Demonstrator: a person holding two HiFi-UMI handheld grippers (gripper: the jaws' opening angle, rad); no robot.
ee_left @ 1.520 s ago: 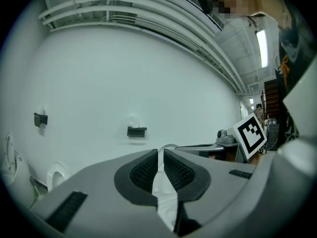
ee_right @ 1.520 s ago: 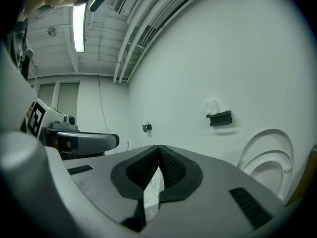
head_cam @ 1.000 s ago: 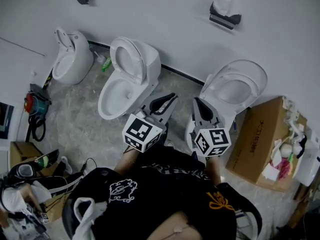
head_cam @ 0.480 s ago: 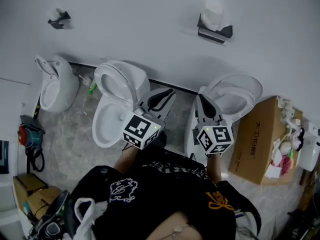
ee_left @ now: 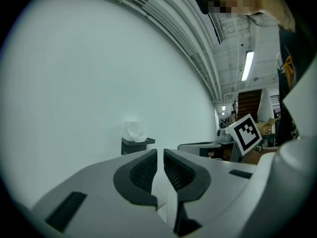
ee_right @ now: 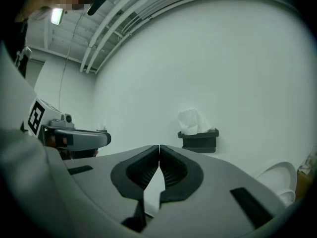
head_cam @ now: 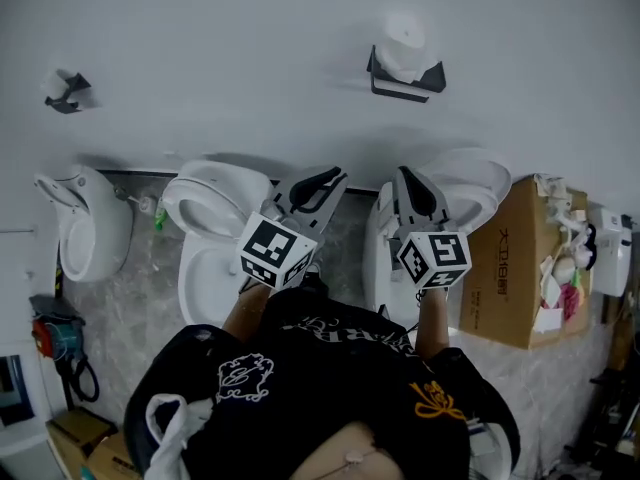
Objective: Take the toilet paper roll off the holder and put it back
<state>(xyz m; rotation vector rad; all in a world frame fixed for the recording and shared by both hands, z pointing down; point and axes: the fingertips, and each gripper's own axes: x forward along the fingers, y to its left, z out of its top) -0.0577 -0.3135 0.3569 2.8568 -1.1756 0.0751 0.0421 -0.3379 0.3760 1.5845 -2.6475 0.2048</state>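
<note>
**Both claws empty, roll on its wall holder**

Nearest in the head view is the person's black shirt [head_cam: 330, 378]. Just ahead, the left gripper [head_cam: 330, 175] holds its jaws a sliver apart with nothing between them. The right gripper [head_cam: 405, 171] is clenched on nothing. Below them, white toilets [head_cam: 205, 238] stand on a mottled grey floor [head_cam: 140, 298], with a cardboard box [head_cam: 510, 268] at four o'clock of the right gripper. Farthest, at twelve o'clock on the pale wall [head_cam: 250, 38], the toilet paper roll [head_cam: 403, 40] sits on its dark holder [head_cam: 405, 78], well apart from both grippers.
</note>
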